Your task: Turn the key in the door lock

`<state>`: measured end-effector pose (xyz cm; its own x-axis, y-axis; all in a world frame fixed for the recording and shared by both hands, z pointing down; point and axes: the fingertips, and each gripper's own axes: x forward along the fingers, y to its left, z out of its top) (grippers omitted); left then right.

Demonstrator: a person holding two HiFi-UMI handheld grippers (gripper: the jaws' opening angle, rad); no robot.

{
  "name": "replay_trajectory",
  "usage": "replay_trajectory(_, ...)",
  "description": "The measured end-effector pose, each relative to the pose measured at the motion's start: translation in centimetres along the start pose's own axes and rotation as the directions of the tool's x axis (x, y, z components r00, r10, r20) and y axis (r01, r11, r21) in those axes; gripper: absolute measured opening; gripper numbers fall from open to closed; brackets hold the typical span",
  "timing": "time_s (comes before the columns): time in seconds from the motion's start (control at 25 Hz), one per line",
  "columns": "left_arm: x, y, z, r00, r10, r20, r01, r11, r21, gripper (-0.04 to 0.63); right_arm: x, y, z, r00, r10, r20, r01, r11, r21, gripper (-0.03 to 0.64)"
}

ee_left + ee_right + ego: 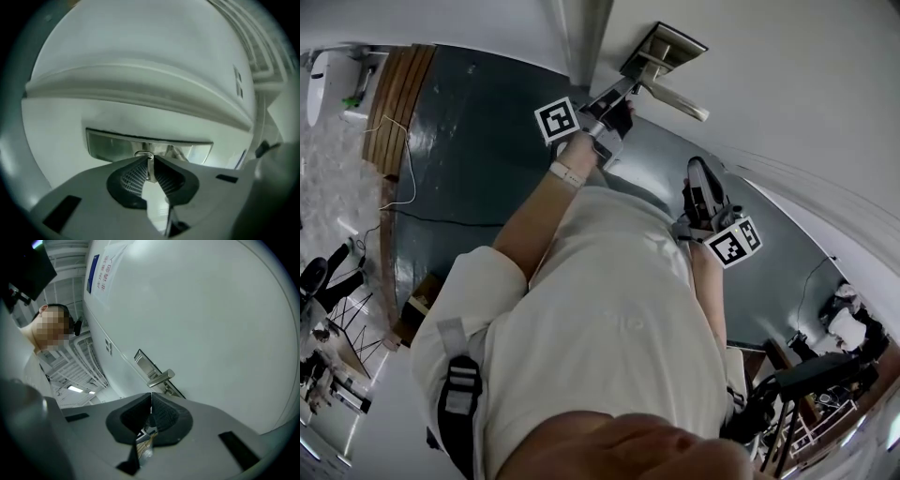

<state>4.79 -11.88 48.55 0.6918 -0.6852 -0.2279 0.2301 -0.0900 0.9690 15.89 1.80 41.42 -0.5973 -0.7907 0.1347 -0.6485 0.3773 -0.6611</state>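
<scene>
Left tongs (151,160) clamped on key (150,174)

Left arm (530,220) reaches forward, left gripper (150,161) pinching a key (149,171) (jaws almost touching). Right gripper (151,403) is held near the body, jaws together.

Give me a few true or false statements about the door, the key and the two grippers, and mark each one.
1. The left gripper is shut on the key. True.
2. The right gripper holds the door handle. False: it is shut on nothing and is apart from the door.
3. The key sits at the metal lock plate. True.
4. The floor by the door is bright red. False: it is dark grey.
</scene>
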Motion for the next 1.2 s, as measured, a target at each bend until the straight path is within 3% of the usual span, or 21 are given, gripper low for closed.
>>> replay_trajectory(0.08,-1.2,1.6,0.5,0.998,-0.028,0.05,0.036,0.985,-0.169,0.068,-0.1,0.0,0.0,1.0,0.0,0.001,0.0,1.0,0.009,0.021)
replay_trajectory(0.16,-1.9,2.5,-0.2,0.994,-0.079,0.074,0.098,0.949,-0.3,0.077,-0.2,0.0,-0.2,1.0,0.003,-0.002,-0.003,1.0,0.016,0.021)
replay_trajectory(0.28,-1.7,2.0,-1.3,0.973,-0.21,0.099,0.232,0.86,-0.455,0.081,-0.2,-0.1,-0.5,1.0,0.003,-0.008,-0.002,1.0,0.017,0.021)
replay_trajectory(0.44,-0.6,1.2,-1.4,0.936,-0.311,0.163,0.348,0.759,-0.55,0.081,0.0,-0.1,-0.5,1.0,-0.006,-0.01,0.006,1.0,0.015,0.021)
replay_trajectory(0.56,0.2,1.2,-0.6,0.918,-0.315,0.239,0.396,0.727,-0.562,0.046,-0.1,-0.6,0.0,1.0,-0.012,-0.009,0.013,1.0,0.016,0.021)
replay_trajectory(0.64,0.4,1.2,-0.5,0.924,-0.292,0.247,0.382,0.744,-0.549,0.039,-0.3,-0.9,0.2,1.0,-0.02,-0.005,0.02,1.0,0.02,0.021)
replay_trajectory(0.68,0.4,1.2,-0.5,0.932,-0.273,0.237,0.36,0.768,-0.53,0.037,-0.5,-1.0,0.2,1.0,-0.023,-0.002,0.023,0.999,0.024,0.021)
replay_trajectory(0.76,0.3,1.2,-0.6,0.956,-0.222,0.192,0.288,0.838,-0.463,0.035,-0.6,-1.1,0.0,1.0,-0.025,0.001,0.025,0.999,0.03,0.021)
replay_trajectory(0.88,0.3,0.8,-0.6,0.982,-0.143,0.122,0.175,0.933,-0.314,0.035,-0.5,-0.8,-0.2,1.0,-0.019,-0.001,0.019,0.999,0.03,0.021)
replay_trajectory(1.0,0.4,0.8,-0.6,0.997,-0.047,0.068,0.056,0.99,-0.129,0.035,-0.5,-0.6,-0.5,1.0,-0.014,-0.002,0.014,1.0,0.027,0.021)
replay_trajectory(1.08,0.6,1.2,-0.7,0.998,0.05,0.026,-0.052,0.996,0.075,0.026,-0.5,-0.6,-0.5,1.0,-0.013,-0.001,0.013,1.0,0.026,0.021)
replay_trajectory(1.12,0.7,1.4,-0.7,0.995,0.102,0.01,-0.102,0.979,0.174,0.026,-0.5,-0.6,-0.4,1.0,-0.013,0.0,0.013,1.0,0.025,0.021)
replay_trajectory(1.2,0.9,1.7,-0.8,0.984,0.176,-0.006,-0.166,0.938,0.305,0.026,-0.5,-0.6,-0.3,1.0,-0.014,0.001,0.014,1.0,0.023,0.021)
